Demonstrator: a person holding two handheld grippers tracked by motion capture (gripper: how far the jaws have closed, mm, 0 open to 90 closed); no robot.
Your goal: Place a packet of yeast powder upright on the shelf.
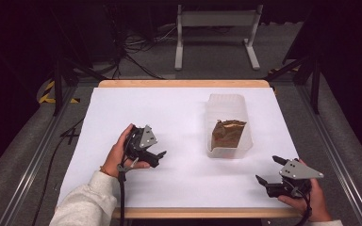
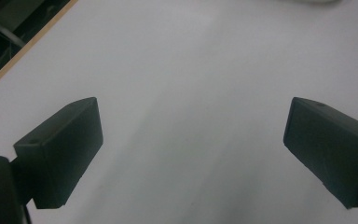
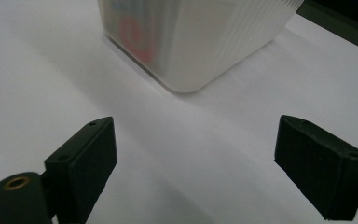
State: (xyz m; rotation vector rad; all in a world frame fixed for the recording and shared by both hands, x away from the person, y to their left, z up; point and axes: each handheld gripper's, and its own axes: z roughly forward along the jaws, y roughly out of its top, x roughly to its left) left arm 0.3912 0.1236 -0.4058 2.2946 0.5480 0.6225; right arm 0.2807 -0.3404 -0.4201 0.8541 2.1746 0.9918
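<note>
A translucent plastic tub [image 1: 229, 123] stands right of the table's middle, with a brown and gold foil packet [image 1: 227, 133] inside it. In the right gripper view the tub [image 3: 200, 42] shows a red mark through its wall. My left gripper [image 1: 156, 155] rests low at the left, held by a hand, open, jaws pointing right; its jaws [image 2: 193, 149] span bare white surface. My right gripper [image 1: 269, 169] sits at the front right corner, open, jaws aimed up-left at the tub's near corner, a short way from it. Nothing lies between its jaws [image 3: 196, 158].
The white table cover [image 1: 184, 117] has a wooden edge [image 1: 184, 83] at the far side and another at the near side. Metal rails run along both sides. A table frame and cables sit on the floor beyond.
</note>
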